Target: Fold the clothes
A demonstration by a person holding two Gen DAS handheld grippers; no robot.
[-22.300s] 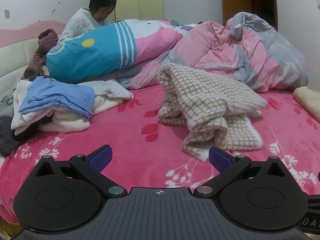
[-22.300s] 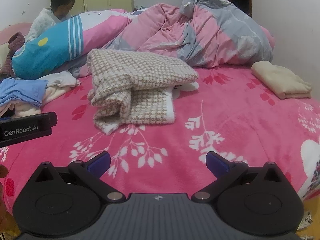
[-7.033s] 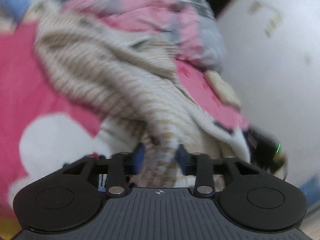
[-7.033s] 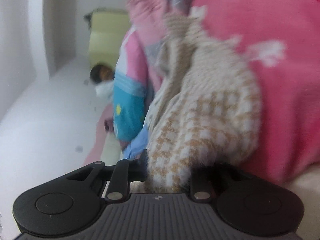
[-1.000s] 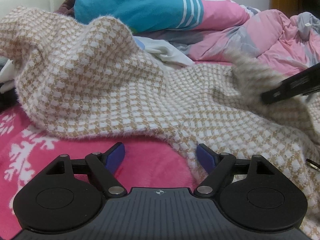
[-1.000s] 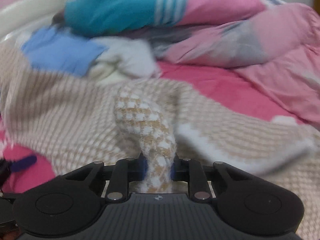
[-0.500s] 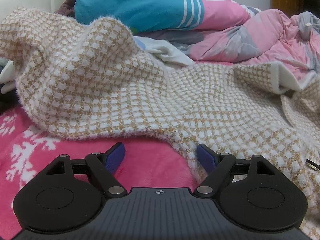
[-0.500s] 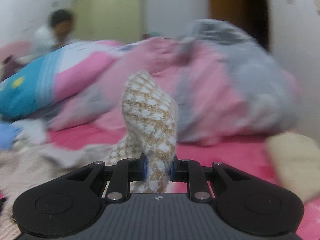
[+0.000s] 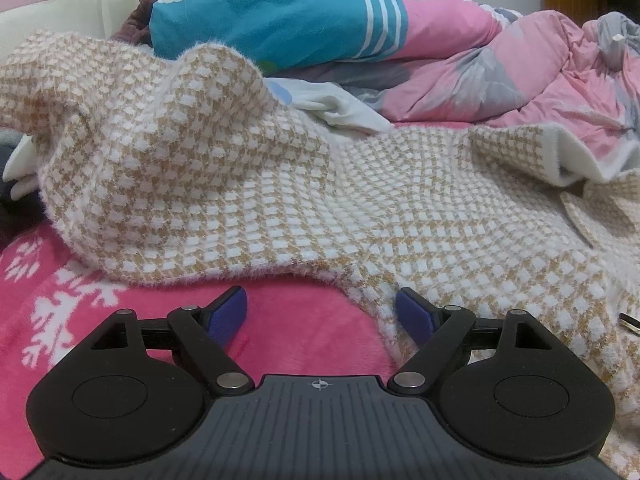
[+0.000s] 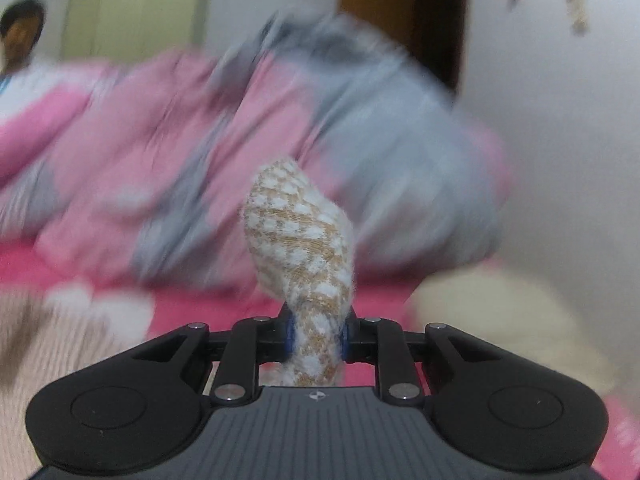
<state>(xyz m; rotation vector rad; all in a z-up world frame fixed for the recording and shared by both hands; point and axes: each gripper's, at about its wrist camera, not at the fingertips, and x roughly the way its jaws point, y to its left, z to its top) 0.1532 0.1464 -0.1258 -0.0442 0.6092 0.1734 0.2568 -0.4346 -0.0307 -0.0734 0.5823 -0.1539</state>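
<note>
Black ribbed left gripper (image 9: 320,314), blue pads (image 9: 226,312), silver screws

The right tool (image 10: 316,338) pinches a fold of tan-and-white checked knit (image 10: 300,236) before a blurred pink-grey quilt (image 10: 200,140).

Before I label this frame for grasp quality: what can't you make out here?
- Right wrist view: motion blur smears the duvet and the cream item.
- Which part of the sweater the right hand-held gripper pinches.
- Left wrist view: black object, cut by the edge.
</note>
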